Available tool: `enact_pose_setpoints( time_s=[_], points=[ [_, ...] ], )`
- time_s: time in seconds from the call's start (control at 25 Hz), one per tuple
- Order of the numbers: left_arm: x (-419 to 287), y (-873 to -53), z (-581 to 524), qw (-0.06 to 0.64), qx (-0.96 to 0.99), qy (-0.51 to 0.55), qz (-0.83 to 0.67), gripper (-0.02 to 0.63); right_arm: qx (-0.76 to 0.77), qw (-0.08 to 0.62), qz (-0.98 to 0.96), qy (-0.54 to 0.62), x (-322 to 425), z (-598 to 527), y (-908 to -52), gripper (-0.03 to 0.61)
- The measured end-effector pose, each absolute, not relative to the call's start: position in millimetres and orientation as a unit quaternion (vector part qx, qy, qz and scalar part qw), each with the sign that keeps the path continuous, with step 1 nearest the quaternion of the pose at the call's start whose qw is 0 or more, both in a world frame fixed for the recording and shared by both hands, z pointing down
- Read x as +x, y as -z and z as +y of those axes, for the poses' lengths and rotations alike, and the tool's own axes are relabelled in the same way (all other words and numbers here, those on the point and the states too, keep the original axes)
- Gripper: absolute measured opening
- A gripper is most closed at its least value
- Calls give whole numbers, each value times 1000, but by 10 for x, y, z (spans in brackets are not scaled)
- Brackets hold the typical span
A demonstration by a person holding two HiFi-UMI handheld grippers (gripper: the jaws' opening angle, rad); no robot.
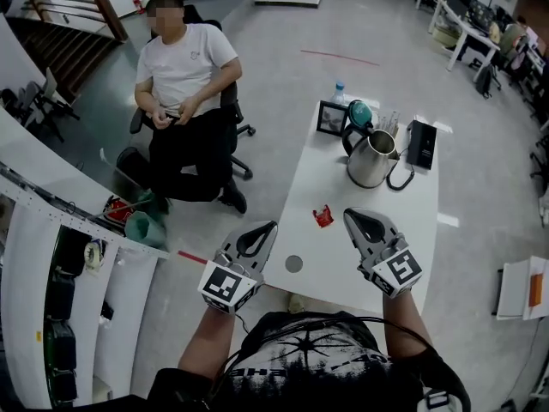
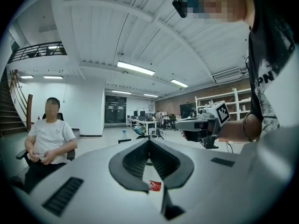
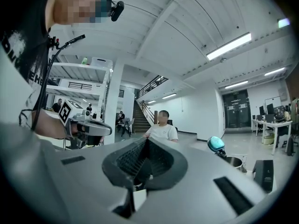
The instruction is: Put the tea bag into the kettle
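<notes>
A small red tea bag (image 1: 323, 216) lies on the white table (image 1: 343, 273), near its middle. The steel kettle (image 1: 371, 158) stands further back with its teal lid (image 1: 360, 112) swung up and its mouth uncovered. My left gripper (image 1: 271, 224) hovers at the table's left edge, just left of the tea bag, jaws shut and empty. In the left gripper view the tea bag (image 2: 154, 185) shows below the closed jaws. My right gripper (image 1: 350, 214) hangs just right of the tea bag, also shut and empty. The kettle (image 3: 233, 161) appears to the right in the right gripper view.
A person (image 1: 184, 67) sits in an office chair left of the table. Behind the kettle stand a picture frame (image 1: 331, 118), a water bottle (image 1: 340, 93) and a black box (image 1: 421, 144). A round grommet (image 1: 293, 263) sits in the tabletop near me.
</notes>
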State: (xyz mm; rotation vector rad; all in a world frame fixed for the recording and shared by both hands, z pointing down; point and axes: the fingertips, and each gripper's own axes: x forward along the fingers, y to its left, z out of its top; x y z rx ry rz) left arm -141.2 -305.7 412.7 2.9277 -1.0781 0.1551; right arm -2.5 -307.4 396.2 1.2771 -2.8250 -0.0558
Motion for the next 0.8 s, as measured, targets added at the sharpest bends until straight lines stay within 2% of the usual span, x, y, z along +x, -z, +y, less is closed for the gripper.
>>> enact_pose_setpoints(
  time_s=[0.56,0.8],
  points=[
    [-1378,-4370,-3533,41,951,-53,-301,11,458,92,-884,5,7,-3506,-4352,6],
    [-1284,-4482,-3596,55,953,-67,-291,11,457,119,-881,-38,60,-3637,-4748,6]
  ],
)
